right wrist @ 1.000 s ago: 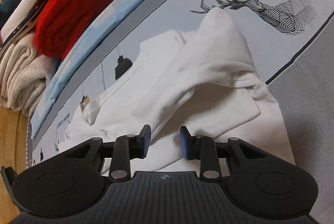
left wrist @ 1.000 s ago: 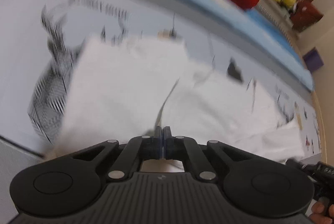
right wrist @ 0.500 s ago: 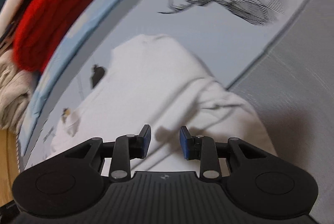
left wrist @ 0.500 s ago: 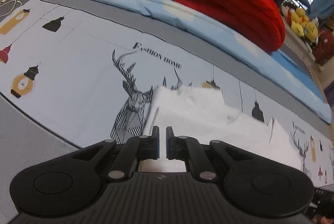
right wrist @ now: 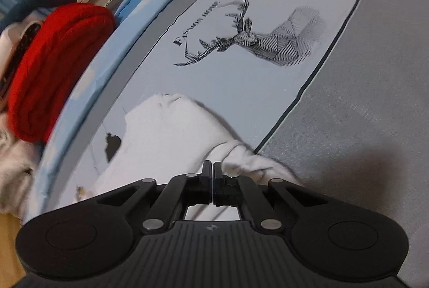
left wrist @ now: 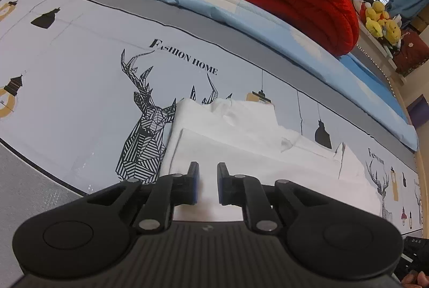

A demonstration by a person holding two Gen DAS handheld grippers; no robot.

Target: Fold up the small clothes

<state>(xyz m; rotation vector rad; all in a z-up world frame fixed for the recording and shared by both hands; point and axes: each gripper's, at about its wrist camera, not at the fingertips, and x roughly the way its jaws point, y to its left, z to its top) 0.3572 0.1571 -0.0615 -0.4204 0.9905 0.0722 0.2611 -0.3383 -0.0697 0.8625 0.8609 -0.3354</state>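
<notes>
The left tool [left wrist: 207, 187] had just let go of the folded white cotton garment [left wrist: 241, 145], while the right tool [right wrist: 212, 182] clamped its bunched edge.

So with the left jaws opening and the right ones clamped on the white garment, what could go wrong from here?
1. The right gripper pinches the white garment at a bunched spot; it may have caught only one layer, so pulling could undo the fold.
2. The left gripper has just been opening over the folded edge, so nothing pins that side if the right one tugs.
3. The garment lies close to the grey border; a drag could slide it off the printed sheet.
</notes>
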